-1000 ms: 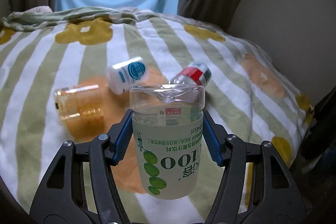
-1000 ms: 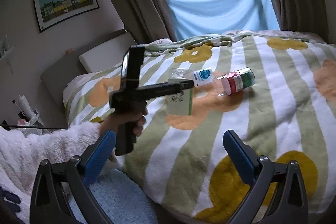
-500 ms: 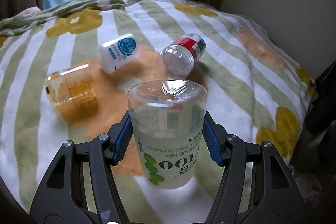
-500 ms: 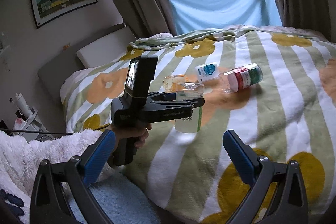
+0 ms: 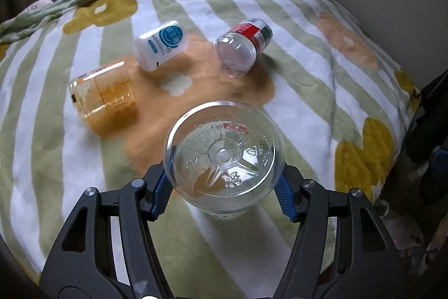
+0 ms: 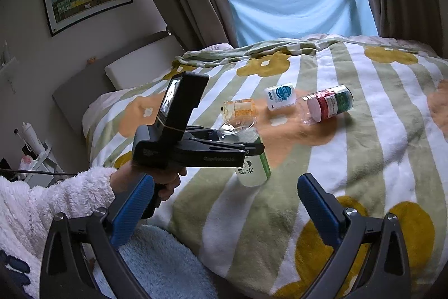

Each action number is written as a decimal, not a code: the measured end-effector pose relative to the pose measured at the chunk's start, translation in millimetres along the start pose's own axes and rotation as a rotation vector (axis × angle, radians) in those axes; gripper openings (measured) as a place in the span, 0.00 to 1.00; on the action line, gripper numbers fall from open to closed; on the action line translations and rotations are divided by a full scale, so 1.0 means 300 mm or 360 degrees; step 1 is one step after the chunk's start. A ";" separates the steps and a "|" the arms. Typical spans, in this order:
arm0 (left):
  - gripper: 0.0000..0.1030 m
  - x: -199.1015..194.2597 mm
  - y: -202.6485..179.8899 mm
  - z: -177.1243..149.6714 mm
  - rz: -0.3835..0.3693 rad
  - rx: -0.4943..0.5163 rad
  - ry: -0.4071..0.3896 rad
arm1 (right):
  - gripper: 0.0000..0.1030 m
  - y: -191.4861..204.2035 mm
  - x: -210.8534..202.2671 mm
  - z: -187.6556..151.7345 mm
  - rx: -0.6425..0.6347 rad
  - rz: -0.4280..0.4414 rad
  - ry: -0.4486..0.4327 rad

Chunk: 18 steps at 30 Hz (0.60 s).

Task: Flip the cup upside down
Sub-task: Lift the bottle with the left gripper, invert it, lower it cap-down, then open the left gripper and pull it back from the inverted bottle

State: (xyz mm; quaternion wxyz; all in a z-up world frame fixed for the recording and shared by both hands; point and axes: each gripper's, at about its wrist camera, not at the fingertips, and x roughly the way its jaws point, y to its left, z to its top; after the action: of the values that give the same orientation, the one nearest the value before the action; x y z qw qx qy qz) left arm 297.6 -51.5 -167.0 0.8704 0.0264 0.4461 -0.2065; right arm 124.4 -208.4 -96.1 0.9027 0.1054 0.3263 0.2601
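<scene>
Left gripper (image 5: 224, 194), jaws clenched on the clear cup (image 5: 224, 150), holds it base-up near the orange bottle (image 5: 102, 93) on the bed (image 5: 308, 52), setting down next; right gripper (image 6: 224, 203) gapes empty.

Clear plastic cup (image 5: 224, 156), green-printed label, inverted with moulded base up, tilted, mouth toward striped blanket (image 5: 294, 52) below.

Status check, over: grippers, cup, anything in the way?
Left gripper shut on clear plastic cup, base up. Right gripper open, empty. Amber jar, white bottle, red-labelled bottle lying beyond.
</scene>
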 end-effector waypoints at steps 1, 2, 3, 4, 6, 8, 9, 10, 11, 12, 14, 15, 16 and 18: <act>0.58 -0.001 0.001 0.001 -0.0001 -0.0002 0.0002 | 1.00 -0.002 0.002 -0.001 0.0004 -0.0001 0.0002; 0.58 -0.002 0.000 0.001 -0.0004 0.0000 -0.0003 | 1.00 -0.004 0.003 0.000 0.0005 -0.0001 0.0002; 0.59 -0.002 0.000 0.001 -0.0007 0.0008 -0.0009 | 1.00 -0.003 0.004 -0.001 0.0005 0.0000 0.0003; 0.66 0.000 -0.002 0.000 -0.0003 0.0011 -0.0006 | 1.00 -0.003 0.004 -0.001 0.0004 0.0001 0.0003; 0.91 -0.002 -0.004 -0.007 0.0013 0.0007 -0.0014 | 1.00 0.000 0.005 0.000 -0.0001 -0.0001 0.0005; 1.00 -0.015 -0.007 -0.013 0.0021 0.0007 -0.0060 | 1.00 0.005 0.006 0.000 -0.0007 0.0002 0.0007; 1.00 -0.020 -0.007 -0.015 0.0030 0.0009 -0.0067 | 1.00 0.006 0.007 0.001 -0.0013 0.0003 0.0009; 1.00 -0.019 -0.006 -0.015 0.0044 0.0011 -0.0061 | 1.00 0.008 0.008 0.001 -0.0016 0.0001 0.0009; 1.00 -0.018 -0.005 -0.015 0.0054 0.0011 -0.0054 | 1.00 0.009 0.009 0.001 -0.0019 0.0001 0.0011; 1.00 -0.016 -0.004 -0.015 0.0057 0.0009 -0.0046 | 1.00 0.010 0.012 0.000 -0.0019 0.0001 0.0014; 1.00 -0.017 0.001 -0.018 0.0058 0.0003 -0.0042 | 1.00 0.010 0.012 0.000 -0.0017 0.0002 0.0013; 1.00 -0.019 0.004 -0.018 0.0064 0.0001 -0.0042 | 1.00 0.010 0.012 -0.001 -0.0016 0.0002 0.0014; 1.00 -0.022 0.006 -0.020 0.0069 -0.0001 -0.0041 | 1.00 0.011 0.012 0.000 -0.0017 0.0001 0.0013; 1.00 -0.029 0.010 -0.021 0.0070 -0.0011 -0.0040 | 1.00 0.011 0.013 0.000 -0.0016 0.0002 0.0014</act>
State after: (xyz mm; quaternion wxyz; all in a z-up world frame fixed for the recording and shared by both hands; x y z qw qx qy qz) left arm 289.6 -44.4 -164.3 0.8804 0.0308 0.4352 -0.1860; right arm 125.6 -203.6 -96.9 0.9016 0.0998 0.3288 0.2629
